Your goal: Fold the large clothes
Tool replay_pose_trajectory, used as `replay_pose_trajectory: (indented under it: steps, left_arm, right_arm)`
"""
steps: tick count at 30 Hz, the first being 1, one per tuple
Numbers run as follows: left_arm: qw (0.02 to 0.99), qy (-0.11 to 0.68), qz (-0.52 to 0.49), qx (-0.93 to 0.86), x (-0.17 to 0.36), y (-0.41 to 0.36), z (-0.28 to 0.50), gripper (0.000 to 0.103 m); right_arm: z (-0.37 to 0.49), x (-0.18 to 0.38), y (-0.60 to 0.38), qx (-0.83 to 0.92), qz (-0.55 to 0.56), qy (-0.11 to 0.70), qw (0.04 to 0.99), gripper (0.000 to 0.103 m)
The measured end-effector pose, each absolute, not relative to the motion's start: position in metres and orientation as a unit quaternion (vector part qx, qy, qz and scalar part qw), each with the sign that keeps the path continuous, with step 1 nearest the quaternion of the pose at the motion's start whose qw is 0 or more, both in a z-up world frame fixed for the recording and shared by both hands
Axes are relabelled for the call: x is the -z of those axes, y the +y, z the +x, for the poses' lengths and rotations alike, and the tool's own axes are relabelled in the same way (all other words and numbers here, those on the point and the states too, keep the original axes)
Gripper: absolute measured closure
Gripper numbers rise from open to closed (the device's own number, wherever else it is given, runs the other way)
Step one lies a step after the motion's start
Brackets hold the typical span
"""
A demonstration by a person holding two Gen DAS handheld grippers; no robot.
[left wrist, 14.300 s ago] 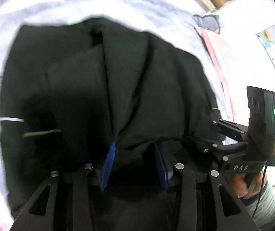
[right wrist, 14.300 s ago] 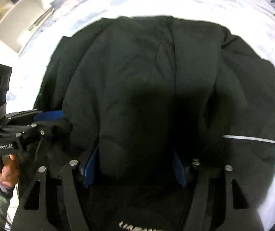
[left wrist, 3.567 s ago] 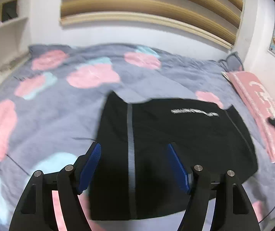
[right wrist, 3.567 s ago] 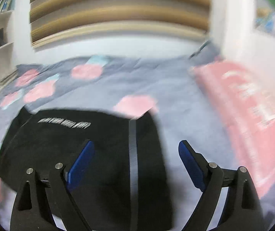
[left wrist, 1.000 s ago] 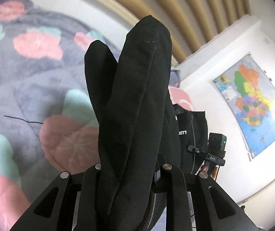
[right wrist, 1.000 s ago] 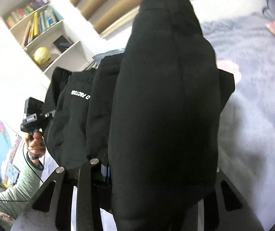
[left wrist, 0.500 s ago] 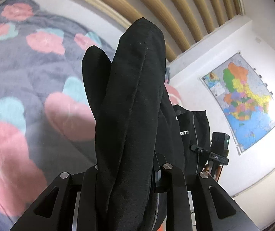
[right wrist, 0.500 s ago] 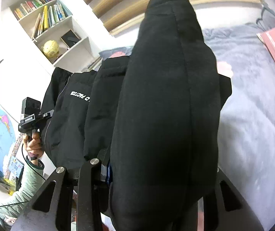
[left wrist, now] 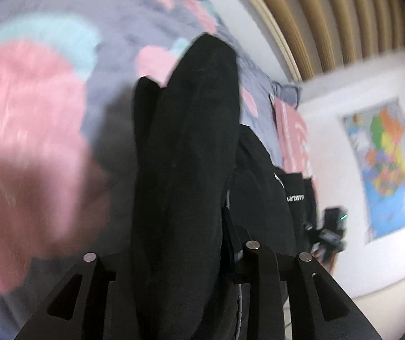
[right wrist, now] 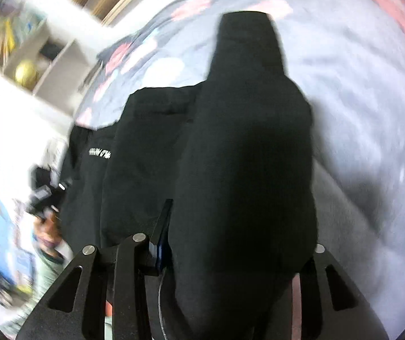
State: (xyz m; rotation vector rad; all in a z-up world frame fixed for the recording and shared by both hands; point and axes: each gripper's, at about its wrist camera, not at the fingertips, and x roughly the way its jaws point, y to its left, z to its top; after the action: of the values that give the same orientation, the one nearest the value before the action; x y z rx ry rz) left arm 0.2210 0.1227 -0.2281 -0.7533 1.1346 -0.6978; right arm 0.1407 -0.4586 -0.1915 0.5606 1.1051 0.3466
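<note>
A large black garment with white lettering is held up between both grippers, above the bed. In the left wrist view a thick fold of the black garment (left wrist: 191, 153) stands up from my left gripper (left wrist: 185, 257), which is shut on it; the fingers are mostly hidden by cloth. My right gripper (left wrist: 328, 232) shows far right, holding the other end. In the right wrist view the black garment (right wrist: 247, 164) fills the middle and my right gripper (right wrist: 230, 257) is shut on it. My left gripper (right wrist: 45, 195) shows at the left. Both views are blurred.
A grey bedspread with pink and teal patches (left wrist: 32, 130) lies below, also in the right wrist view (right wrist: 366, 119). A pink pillow (left wrist: 293, 133) lies by the wall. A map (left wrist: 386, 164) hangs on the right wall. White shelves (right wrist: 32, 62) stand at the left.
Both grippers have tipped down toward the bed with the garment still held. The bedspread now fills more of each view, and the frames have become blurred.
</note>
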Motion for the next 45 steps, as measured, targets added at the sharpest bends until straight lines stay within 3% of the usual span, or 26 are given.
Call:
replay_pose_trajectory:
  steps: [3, 7, 14, 17, 18, 20, 27, 35, 41, 45]
  left_arm:
    - [0.711, 0.522, -0.366, 0.297, 0.249, 0.143, 0.221, 0.058]
    - [0.735, 0.501, -0.363, 0.277, 0.235, 0.174, 0.208, 0.058]
    - [0.848, 0.45, -0.18, 0.215, 0.14, 0.158, 0.169, 0.058]
    - [0.87, 0.412, -0.116, 0.244, 0.101, 0.119, 0.15, 0.054]
    - [0.878, 0.4, -0.092, 0.248, 0.091, 0.1, 0.142, 0.048]
    - [0.884, 0.391, -0.065, 0.246, 0.084, 0.074, 0.134, 0.041]
    - [0.863, 0.451, -0.01, 0.228, 0.136, -0.008, 0.128, 0.04]
    - [0.846, 0.5, -0.046, 0.183, 0.185, -0.009, 0.139, 0.04]
    - [0.868, 0.469, -0.025, 0.16, 0.179, -0.017, 0.127, 0.039]
    - [0.897, 0.43, 0.025, 0.104, 0.146, -0.026, 0.097, 0.039]
  right_arm:
    - [0.134, 0.199, -0.47, -0.126, 0.252, 0.525, 0.803, 0.043]
    - [0.115, 0.188, -0.487, -0.101, 0.261, 0.515, 0.81, 0.038]
    - [0.077, 0.113, -0.469, -0.043, 0.155, 0.467, 0.87, 0.035]
    - [0.078, 0.092, -0.414, -0.033, 0.097, 0.466, 0.879, 0.02]
    - [0.077, 0.091, -0.398, -0.024, 0.07, 0.468, 0.881, 0.019]
    - [0.075, 0.093, -0.367, -0.017, 0.032, 0.463, 0.886, 0.019]
    - [0.074, 0.132, -0.302, -0.017, 0.01, 0.479, 0.878, 0.019]
    - [0.088, 0.179, -0.284, 0.012, -0.008, 0.51, 0.86, 0.019]
    - [0.084, 0.178, -0.288, 0.022, 0.018, 0.503, 0.864, 0.019]
    - [0.067, 0.151, -0.284, 0.037, 0.026, 0.481, 0.876, 0.018]
